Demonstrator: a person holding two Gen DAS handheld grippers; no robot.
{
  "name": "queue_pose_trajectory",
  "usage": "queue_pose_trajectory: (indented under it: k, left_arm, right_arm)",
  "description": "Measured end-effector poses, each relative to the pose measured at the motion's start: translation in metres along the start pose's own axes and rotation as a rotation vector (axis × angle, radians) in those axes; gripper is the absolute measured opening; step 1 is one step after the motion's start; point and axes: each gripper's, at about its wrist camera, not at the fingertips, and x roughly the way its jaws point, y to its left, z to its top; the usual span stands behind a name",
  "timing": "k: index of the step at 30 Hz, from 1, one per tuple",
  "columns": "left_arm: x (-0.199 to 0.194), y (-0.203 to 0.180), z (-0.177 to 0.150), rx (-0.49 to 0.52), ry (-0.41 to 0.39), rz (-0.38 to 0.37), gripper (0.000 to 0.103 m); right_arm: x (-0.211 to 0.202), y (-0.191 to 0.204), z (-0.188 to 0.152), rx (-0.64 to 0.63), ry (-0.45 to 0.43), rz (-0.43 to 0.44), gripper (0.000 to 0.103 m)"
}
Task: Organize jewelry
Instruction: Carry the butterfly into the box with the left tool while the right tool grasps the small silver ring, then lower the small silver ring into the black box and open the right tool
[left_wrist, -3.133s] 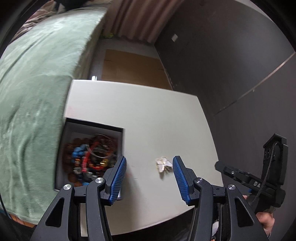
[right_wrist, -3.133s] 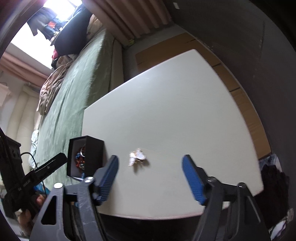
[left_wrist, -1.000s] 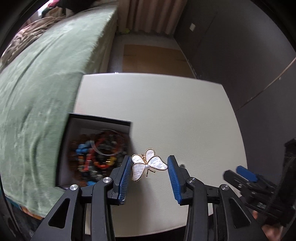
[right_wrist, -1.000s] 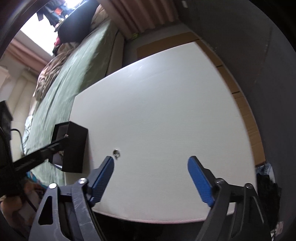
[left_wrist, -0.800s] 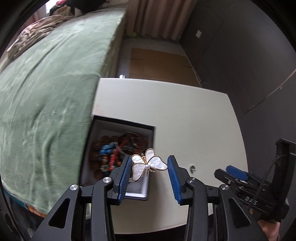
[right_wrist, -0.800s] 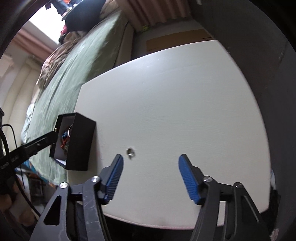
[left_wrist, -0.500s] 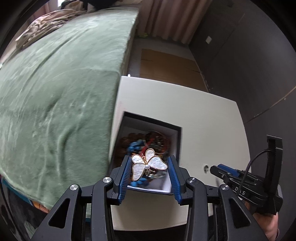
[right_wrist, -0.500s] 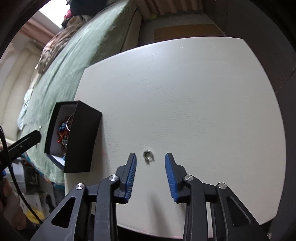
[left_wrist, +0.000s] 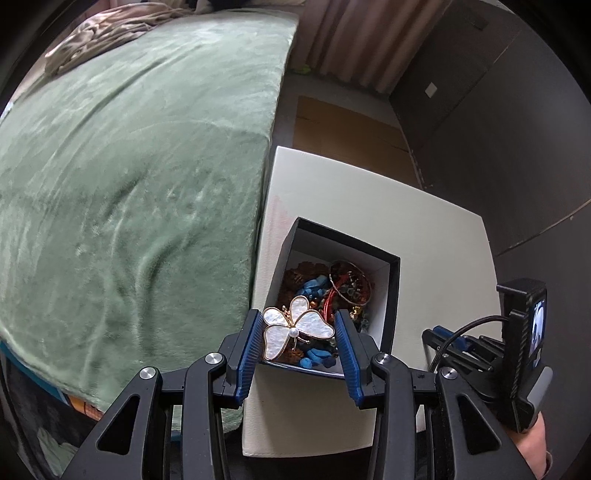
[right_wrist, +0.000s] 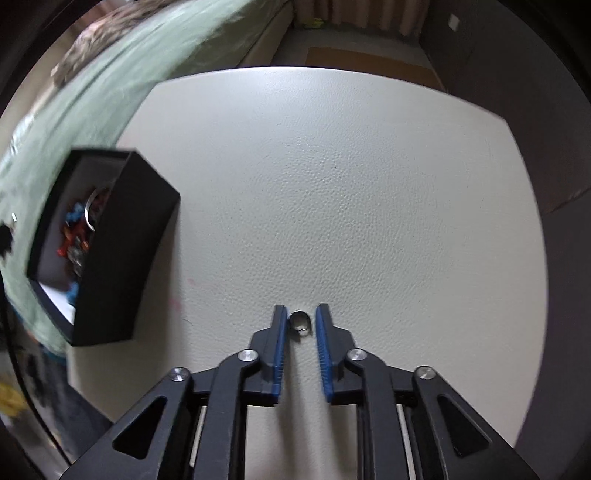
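**A:** So how far along is the jewelry sorting? Starting with what's closest to the cameras.

**B:** Closest thing: the left gripper (left_wrist: 298, 334) is clamped on a butterfly brooch (left_wrist: 294, 328), pearly wings with a gold outline, one blue pad against each wing edge. It's hanging right over the near end of the black box (left_wrist: 393, 306), which already has a pile of beads and bangles (left_wrist: 334, 286) in it. So I'd say that piece is about one release from being put away.

**A:** And the other hand?

**B:** The right gripper (right_wrist: 300, 325) is pointing down at the white table (right_wrist: 369, 184) with a small silver ring (right_wrist: 299, 320) sitting between its fingers. The jaws have just been closing and are narrow now. The left-side pad looks like it's at the ring, but there's a sliver of gap on the other side, so I wouldn't call it gripped yet.

**A:** Anything else loose out there?

**B:** Not that I can spot. Past the ring the tabletop looks bare, with the box off toward the green bed (left_wrist: 129, 147) side. My guess is brooch and ring are the last two.
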Motion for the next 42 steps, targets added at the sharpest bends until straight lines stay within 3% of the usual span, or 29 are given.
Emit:
queue_pose_trajectory:
  k: [13, 16, 20, 34, 36, 37, 38, 42]
  left_arm:
    - [0.025, -0.011, -0.002, -0.013, 0.087, -0.067, 0.043]
    - [0.016, -0.008, -0.002, -0.019, 0.062, -0.07, 0.044]
    - [-0.001, 0.004, 0.0, -0.04, 0.02, -0.062, 0.053]
    - [-0.053, 0.051, 0.002, -0.075, -0.101, -0.038, 0.055]
    - [-0.059, 0.054, 0.0, -0.076, -0.116, -0.037, 0.059]
    - [-0.063, 0.055, -0.002, -0.075, -0.128, -0.038, 0.065]
    - [-0.065, 0.055, -0.003, -0.071, -0.138, -0.04, 0.069]
    - [-0.072, 0.051, -0.008, -0.054, -0.168, -0.044, 0.079]
  right_arm:
    - [-0.045, -0.022, -0.015, 0.092, -0.08, 0.179, 0.015]
    - [-0.06, -0.017, -0.014, 0.09, -0.106, 0.226, 0.015]
    - [-0.071, 0.004, -0.006, 0.067, -0.132, 0.286, 0.015]
    - [-0.1, 0.063, 0.02, 0.001, -0.208, 0.478, 0.016]
    - [-0.101, 0.063, 0.022, 0.013, -0.204, 0.469, 0.039]
    - [-0.102, 0.061, 0.021, 0.03, -0.212, 0.459, 0.058]
    - [-0.105, 0.058, 0.019, 0.041, -0.227, 0.453, 0.064]
    - [-0.113, 0.049, 0.01, 0.053, -0.239, 0.432, 0.065]
